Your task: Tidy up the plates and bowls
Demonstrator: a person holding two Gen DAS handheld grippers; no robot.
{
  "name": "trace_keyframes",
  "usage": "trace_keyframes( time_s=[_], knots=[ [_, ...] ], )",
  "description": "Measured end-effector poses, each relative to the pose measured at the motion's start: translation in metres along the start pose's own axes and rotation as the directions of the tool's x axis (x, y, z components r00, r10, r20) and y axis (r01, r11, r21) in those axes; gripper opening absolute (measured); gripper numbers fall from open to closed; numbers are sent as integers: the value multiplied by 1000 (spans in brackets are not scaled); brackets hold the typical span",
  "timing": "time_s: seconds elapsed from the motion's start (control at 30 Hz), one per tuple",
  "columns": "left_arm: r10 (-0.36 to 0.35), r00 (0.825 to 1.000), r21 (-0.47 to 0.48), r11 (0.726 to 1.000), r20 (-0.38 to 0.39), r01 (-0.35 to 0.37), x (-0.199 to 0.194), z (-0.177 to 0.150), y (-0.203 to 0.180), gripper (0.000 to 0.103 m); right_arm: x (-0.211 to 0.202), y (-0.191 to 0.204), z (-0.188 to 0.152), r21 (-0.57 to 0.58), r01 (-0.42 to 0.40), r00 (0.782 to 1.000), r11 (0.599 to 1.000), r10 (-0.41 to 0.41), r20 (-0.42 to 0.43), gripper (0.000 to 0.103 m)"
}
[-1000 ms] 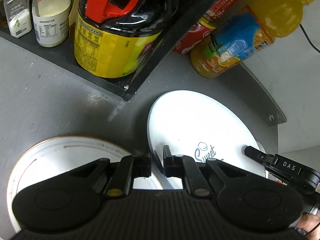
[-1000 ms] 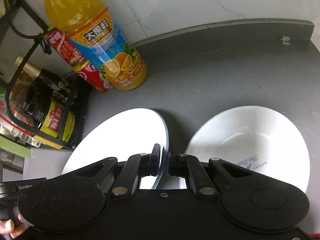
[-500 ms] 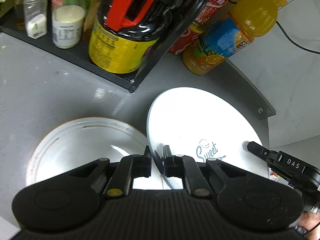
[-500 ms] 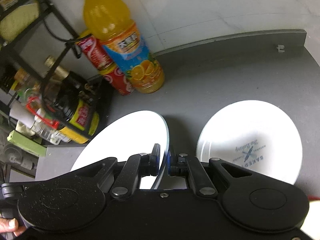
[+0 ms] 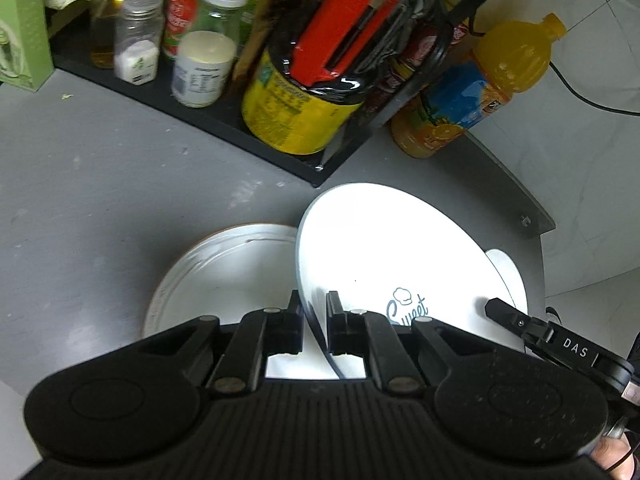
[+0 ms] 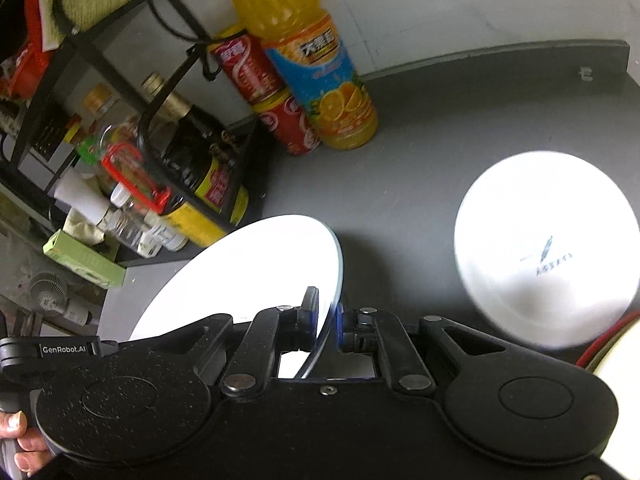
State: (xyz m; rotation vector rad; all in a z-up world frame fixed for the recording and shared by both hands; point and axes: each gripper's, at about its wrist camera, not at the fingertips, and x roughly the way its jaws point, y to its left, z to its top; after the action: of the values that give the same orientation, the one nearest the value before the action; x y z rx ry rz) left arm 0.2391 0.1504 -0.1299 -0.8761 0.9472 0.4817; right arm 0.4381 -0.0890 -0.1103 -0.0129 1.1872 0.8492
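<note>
Together, both tongs, left (image 5: 313, 322) and right (image 6: 328, 322), clamp the "Sweet" plate (image 5: 384, 256).

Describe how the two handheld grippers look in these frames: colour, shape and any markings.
Both are matte black plastic. The left gripper has two rounded lobes, a ribbed centre panel and silver pivot pins. The right gripper has speckled lobes and blue finger pads. White lettering reads "DAS" on one and "GenRobot.AI" on the other.
</note>
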Motion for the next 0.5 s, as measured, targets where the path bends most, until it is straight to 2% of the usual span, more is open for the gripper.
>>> trace_keyframes(
  time_s=[0.5],
  knots=[
    [11, 1000, -20, 1000, -23, -11, -8, -21, 29, 8, 1, 15, -34, -13, -2, 999, 1000, 2, -51, 10]
  ],
)
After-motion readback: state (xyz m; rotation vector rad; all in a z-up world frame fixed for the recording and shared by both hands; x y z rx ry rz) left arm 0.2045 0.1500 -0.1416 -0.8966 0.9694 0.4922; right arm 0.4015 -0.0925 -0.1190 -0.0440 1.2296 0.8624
